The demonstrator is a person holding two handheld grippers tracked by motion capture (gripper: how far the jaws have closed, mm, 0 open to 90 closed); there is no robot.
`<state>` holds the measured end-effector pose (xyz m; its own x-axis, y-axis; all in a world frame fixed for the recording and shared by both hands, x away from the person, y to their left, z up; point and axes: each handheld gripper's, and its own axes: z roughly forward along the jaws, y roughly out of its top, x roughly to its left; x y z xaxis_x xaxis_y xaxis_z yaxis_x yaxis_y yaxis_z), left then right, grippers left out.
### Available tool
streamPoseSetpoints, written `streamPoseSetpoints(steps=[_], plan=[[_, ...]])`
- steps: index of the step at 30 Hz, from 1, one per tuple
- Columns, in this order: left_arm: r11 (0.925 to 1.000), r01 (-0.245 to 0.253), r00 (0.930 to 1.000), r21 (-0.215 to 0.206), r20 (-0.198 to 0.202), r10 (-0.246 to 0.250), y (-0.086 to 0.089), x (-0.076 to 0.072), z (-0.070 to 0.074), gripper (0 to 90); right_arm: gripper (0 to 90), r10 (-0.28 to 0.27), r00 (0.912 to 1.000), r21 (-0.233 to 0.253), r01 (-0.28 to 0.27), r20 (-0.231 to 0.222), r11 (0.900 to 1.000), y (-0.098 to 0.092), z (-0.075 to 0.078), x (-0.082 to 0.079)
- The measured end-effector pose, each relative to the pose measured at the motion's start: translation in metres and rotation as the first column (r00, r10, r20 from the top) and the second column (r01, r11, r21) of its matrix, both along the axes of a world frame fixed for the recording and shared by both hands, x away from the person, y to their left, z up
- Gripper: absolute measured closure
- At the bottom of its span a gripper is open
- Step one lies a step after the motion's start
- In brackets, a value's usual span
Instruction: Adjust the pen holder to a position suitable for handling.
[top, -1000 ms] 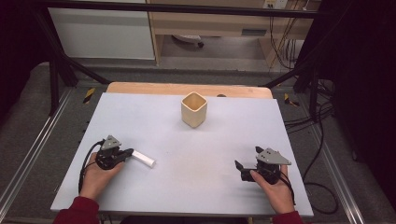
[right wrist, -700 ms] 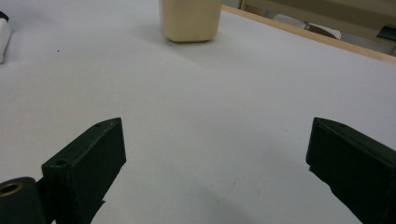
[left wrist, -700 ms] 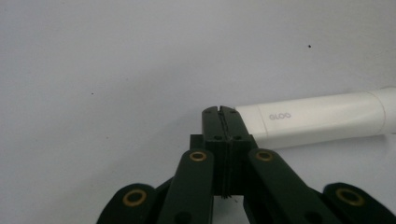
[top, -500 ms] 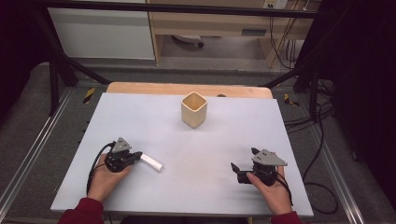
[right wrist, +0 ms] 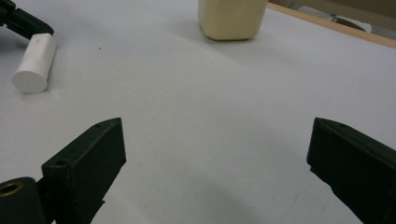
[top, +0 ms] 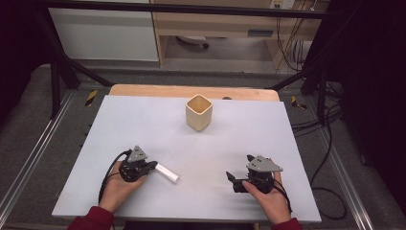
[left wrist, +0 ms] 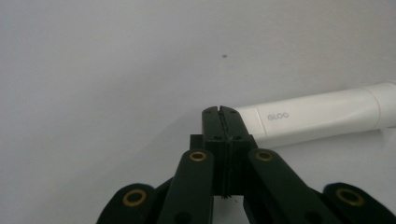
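A white glue-stick tube (top: 167,173) marked GLOO (left wrist: 322,114) lies on the pale grey table (top: 143,120) at the front left. My left gripper (top: 154,165) is shut, its jaws pressed together with nothing between them. Its tips (left wrist: 222,112) touch the tube's near end from the side. My right gripper (top: 232,182) rests at the front right, open wide (right wrist: 217,128) over bare table. The right gripper view takes in the tube (right wrist: 33,63), round end on, and the left gripper's jaws (right wrist: 18,21) beside it.
A square beige cup (top: 198,111) stands upright at the back centre of the table, and its base (right wrist: 231,18) rises ahead of the right gripper. A wooden strip (top: 143,90) runs along the table's far edge. Metal frame rails flank both sides.
My left gripper has slid to the right and slightly nearer, and the tube has moved along with its tips. My right gripper has shifted left.
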<state>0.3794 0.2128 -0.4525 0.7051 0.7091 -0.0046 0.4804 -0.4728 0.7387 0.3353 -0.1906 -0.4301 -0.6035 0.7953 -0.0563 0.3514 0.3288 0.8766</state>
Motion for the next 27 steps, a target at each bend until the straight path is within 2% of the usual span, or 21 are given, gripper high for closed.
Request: streamPoseSetpoints(steps=[5,7,11,15,20,27], plan=[[0.9991,0.040,0.9992,0.012,0.000,-0.040,-0.029,-0.009,-0.001,90.0,4.8,0.012,0.9998,0.001,-0.012,-0.016,1.000,0.006,0.000,-0.001],[0.9988,0.048,0.9988,0.001,-0.008,-0.048,-0.038,-0.011,-0.001,90.0,4.8,0.011,0.9998,-0.001,-0.011,-0.017,1.000,0.008,0.001,-0.002],[0.9966,0.081,0.9967,0.011,-0.004,-0.081,-0.052,-0.018,-0.001,90.0,4.8,0.011,0.9997,0.010,-0.011,-0.024,1.000,0.010,0.002,-0.004],[0.9945,0.104,0.9946,0.018,-0.005,-0.103,-0.059,-0.023,-0.001,90.0,4.9,0.018,0.9992,0.007,-0.018,-0.036,1.000,0.016,0.003,-0.006],[0.9943,0.107,0.9942,0.004,-0.017,-0.106,-0.063,-0.027,-0.001,90.0,5.0,0.034,0.9987,-0.001,-0.034,-0.039,0.999,0.024,0.002,-0.009],[0.9927,0.120,0.9924,0.004,-0.025,-0.120,-0.069,-0.034,0.000,90.0,5.1,0.041,0.9961,-0.014,-0.042,-0.078,0.999,0.037,0.002,-0.015]])
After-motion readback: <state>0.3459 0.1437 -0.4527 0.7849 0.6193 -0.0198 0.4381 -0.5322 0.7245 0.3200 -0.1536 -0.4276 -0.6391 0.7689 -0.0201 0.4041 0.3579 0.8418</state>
